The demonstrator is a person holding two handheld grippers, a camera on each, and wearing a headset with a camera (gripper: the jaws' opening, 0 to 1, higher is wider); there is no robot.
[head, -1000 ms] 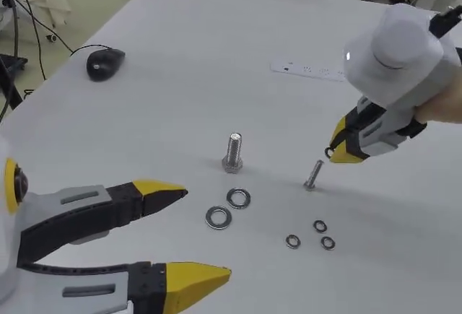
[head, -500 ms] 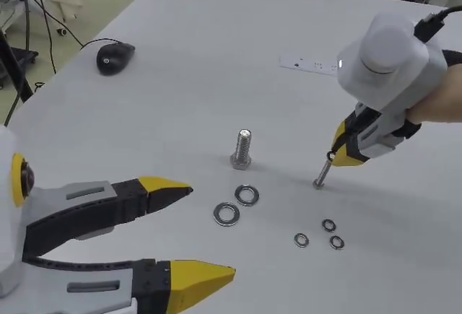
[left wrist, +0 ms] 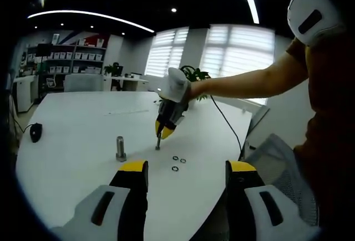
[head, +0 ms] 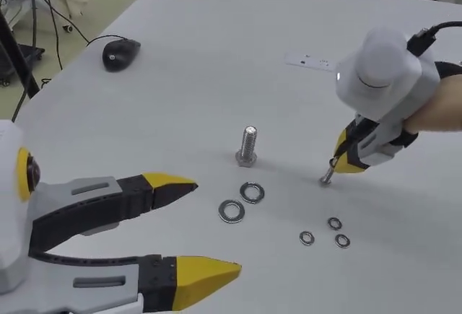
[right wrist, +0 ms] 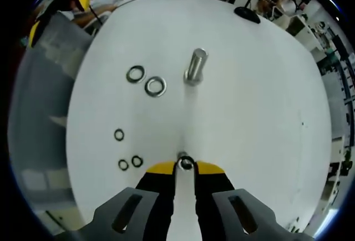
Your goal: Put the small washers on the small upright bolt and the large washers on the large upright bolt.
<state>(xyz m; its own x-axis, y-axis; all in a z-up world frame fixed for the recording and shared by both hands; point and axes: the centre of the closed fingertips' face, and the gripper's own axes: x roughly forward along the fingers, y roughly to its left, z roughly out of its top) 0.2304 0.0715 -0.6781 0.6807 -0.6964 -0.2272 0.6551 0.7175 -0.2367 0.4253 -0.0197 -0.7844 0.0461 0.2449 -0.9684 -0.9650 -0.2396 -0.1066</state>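
Observation:
The large upright bolt (head: 247, 146) stands mid-table, with two large washers (head: 252, 193) (head: 232, 211) lying flat just in front of it. To its right is the small upright bolt (head: 327, 177); three small washers (head: 334, 223) lie in front of that. My right gripper (head: 338, 164) is shut on a small washer (right wrist: 186, 163), held right at the small bolt's top, and its tips cover most of the bolt. In the right gripper view the large bolt (right wrist: 195, 66) and large washers (right wrist: 155, 86) lie ahead. My left gripper (head: 195, 227) hangs open and holds nothing, near the table's front left.
A black mouse (head: 120, 53) rests at the far left of the white table (head: 180, 76), and a white power strip (head: 312, 60) lies at the back. A cable runs off the table's left edge toward the floor.
My right gripper has come down and left with the small washer, from above and beside the small bolt to right over its top. The left gripper has kept its place.

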